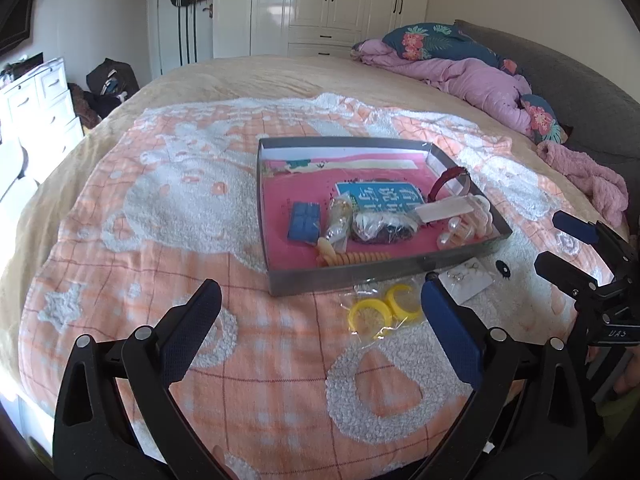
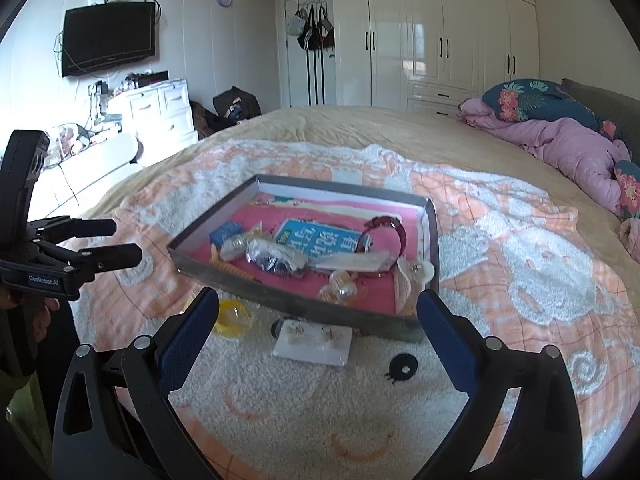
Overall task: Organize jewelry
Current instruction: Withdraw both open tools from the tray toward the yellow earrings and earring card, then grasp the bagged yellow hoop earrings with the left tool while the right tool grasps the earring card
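The bed [image 1: 248,76] carried an orange-and-white blanket [image 1: 160,200]. On it lay a grey tray [image 1: 360,272] beyond the left fingers, bagged yellow rings [image 1: 384,308] between them, and an earring card [image 2: 314,342] between the right fingers.

Blanket [image 1: 168,216]: peach-orange with a thin red grid and white fleecy shapes. On it, the grey-walled tray [image 1: 344,278] has a pink lining and holds a blue printed card [image 1: 380,197], a dark-red bangle [image 1: 448,180] and a blue block [image 1: 304,222]. Just in front of the tray — yellow rings [image 1: 384,308] in clear wrap, a white earring card [image 2: 314,340] and a black ring [image 2: 403,367].
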Motion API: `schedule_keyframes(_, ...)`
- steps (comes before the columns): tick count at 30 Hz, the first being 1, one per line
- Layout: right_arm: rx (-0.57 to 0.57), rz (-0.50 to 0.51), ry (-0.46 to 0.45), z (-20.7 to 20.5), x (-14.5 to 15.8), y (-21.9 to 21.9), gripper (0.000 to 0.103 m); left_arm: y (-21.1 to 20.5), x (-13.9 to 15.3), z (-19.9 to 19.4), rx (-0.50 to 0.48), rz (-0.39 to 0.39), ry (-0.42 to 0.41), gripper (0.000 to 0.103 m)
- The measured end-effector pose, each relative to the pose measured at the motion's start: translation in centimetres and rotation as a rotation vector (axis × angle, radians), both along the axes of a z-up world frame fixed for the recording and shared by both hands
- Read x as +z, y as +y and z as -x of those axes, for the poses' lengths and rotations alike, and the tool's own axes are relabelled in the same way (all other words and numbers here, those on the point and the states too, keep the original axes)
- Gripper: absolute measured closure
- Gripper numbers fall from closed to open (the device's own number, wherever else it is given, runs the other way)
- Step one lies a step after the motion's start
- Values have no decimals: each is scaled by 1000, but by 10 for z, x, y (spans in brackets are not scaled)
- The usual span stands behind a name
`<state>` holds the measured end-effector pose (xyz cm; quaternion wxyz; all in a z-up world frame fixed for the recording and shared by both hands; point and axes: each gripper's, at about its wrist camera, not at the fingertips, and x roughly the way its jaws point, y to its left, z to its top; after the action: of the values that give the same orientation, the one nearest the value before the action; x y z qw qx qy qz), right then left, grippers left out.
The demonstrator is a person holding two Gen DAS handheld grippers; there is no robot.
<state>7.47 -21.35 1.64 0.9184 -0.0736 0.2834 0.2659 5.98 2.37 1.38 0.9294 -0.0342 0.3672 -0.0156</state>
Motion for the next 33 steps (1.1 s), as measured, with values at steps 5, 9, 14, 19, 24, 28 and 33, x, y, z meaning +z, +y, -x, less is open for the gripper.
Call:
schedule_keyframes(5, -29, 35, 52, -4, -15, -2, 4, 0, -11, -2, -3, 17, 32, 9)
schedule_keyframes(9, -46, 60, 91, -11, -26, -3, 4, -1, -25, -6, -13, 49, 73, 9)
schedule_keyframes(14, -53, 90, 127, -16, -39, -4, 4, -7, -44, -16, -44, 111, 138, 9)
schedule_keyframes(19, -63, 104, 154, -21, -47, -6, 4, -13, -62, -33, -57, 200, 200, 9)
schedule_keyframes(24, -70, 104, 178, -25, -53, -7, 4, -17, -76, -49, -40, 257, 233, 10)
schedule_keyframes(28, -73, 104, 201, -30, -60, -7, 4, -19, -76, -57, -37, 286, 222, 10)
schedule_keyframes(33, -71, 94, 237, -35, -68, -3, 4, -32, -76, -59, -42, 218, 210, 40)
